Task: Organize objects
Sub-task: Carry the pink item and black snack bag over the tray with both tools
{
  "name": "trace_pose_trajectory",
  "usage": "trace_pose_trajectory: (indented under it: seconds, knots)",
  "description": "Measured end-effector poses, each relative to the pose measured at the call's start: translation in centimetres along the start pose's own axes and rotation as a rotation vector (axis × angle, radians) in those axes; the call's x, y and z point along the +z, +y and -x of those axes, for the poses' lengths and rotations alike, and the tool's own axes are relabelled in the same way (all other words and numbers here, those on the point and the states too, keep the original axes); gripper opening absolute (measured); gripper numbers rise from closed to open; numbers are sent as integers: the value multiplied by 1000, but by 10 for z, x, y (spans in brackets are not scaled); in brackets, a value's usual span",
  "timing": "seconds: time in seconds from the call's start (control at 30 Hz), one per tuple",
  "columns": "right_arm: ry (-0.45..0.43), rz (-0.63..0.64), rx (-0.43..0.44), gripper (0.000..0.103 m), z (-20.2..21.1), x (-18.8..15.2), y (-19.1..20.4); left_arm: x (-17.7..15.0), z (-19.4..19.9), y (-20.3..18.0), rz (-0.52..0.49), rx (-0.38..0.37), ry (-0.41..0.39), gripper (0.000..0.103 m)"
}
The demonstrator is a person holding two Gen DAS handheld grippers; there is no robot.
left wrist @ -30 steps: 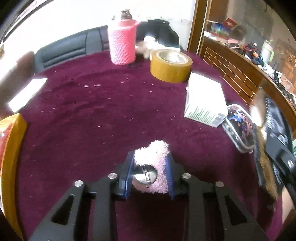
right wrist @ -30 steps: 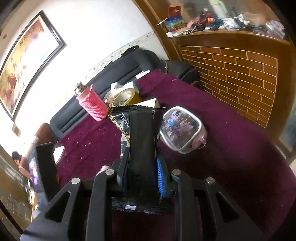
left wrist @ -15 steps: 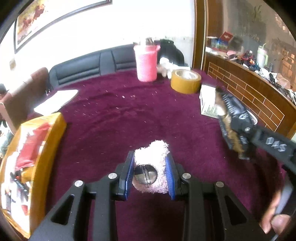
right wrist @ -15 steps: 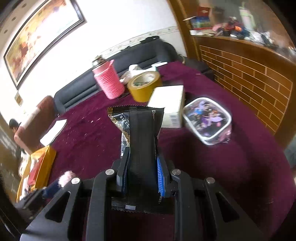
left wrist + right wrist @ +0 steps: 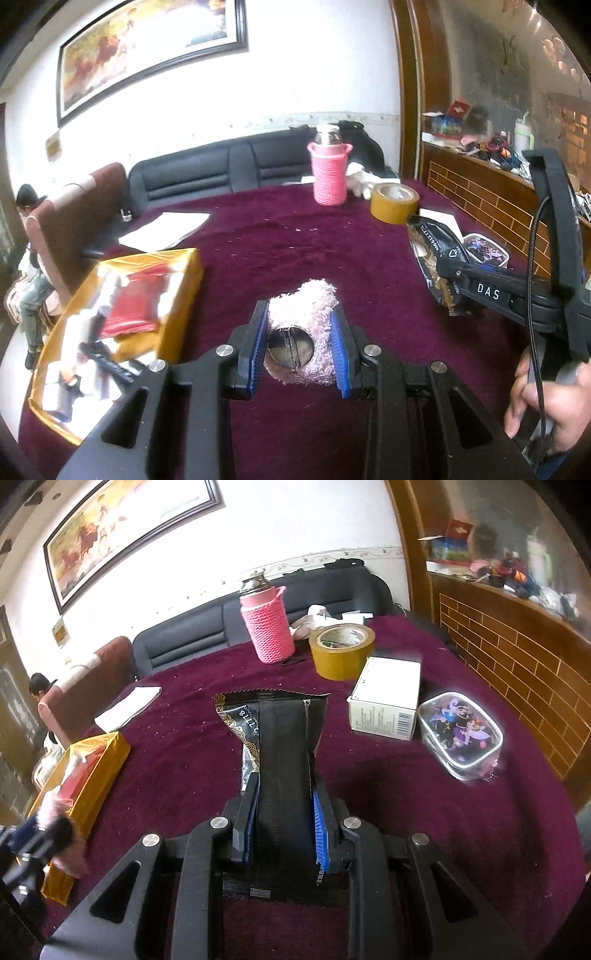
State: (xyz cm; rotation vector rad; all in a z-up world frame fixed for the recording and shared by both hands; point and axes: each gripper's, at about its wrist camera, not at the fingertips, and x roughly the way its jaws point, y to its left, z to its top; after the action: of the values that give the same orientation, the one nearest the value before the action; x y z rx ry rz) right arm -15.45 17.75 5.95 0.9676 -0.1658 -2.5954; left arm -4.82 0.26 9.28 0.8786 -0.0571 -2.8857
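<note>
Left tongs (image 5: 299,350) clamp a pink fluffy clip (image 5: 306,332) between their pads; right tongs (image 5: 284,819) clamp a black packet (image 5: 280,738).

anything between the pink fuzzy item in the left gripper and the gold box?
Nothing visible. The left gripper holds the pink fuzzy pouch with a metal clasp; only bare maroon tablecloth lies between it and the open gold box, already partly filled.

Fuzzy pink cloth piece (image 5: 306,325) with a shiny metal disc (image 5: 290,345), over a plush maroon surface (image 5: 295,251). Glossy black foil packet (image 5: 277,746), knitted pink bottle sleeve (image 5: 267,627), clear plastic case (image 5: 461,734), matt paper box (image 5: 388,698).
</note>
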Motion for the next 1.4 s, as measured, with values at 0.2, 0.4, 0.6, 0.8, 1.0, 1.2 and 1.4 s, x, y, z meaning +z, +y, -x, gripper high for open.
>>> trace_pose_trajectory:
  seconds: [0.2,0.4,0.6,0.8,1.0,1.2,1.4]
  knots:
    - [13,58,31,21,-2,-5,18,-11,19,29,29,44,-42,27]
    - [27,129,31,21,-2,-12,50,-18,36,67,87,63,-66,27]
    - [33,211,10,21,9,-25,101,-23,49,113,143,119,-96,27]
    - [8,324,-8,22,17,-33,161,-30,49,159,223,157,-96,27]
    - [-6,415,5,22,17,-37,211,-42,41,191,272,181,-79,27]
    - [7,466,39,22,10,-42,253,-53,34,216,304,184,-56,27]
    - [55,488,91,22,-10,-41,289,-62,26,237,335,177,-29,27]
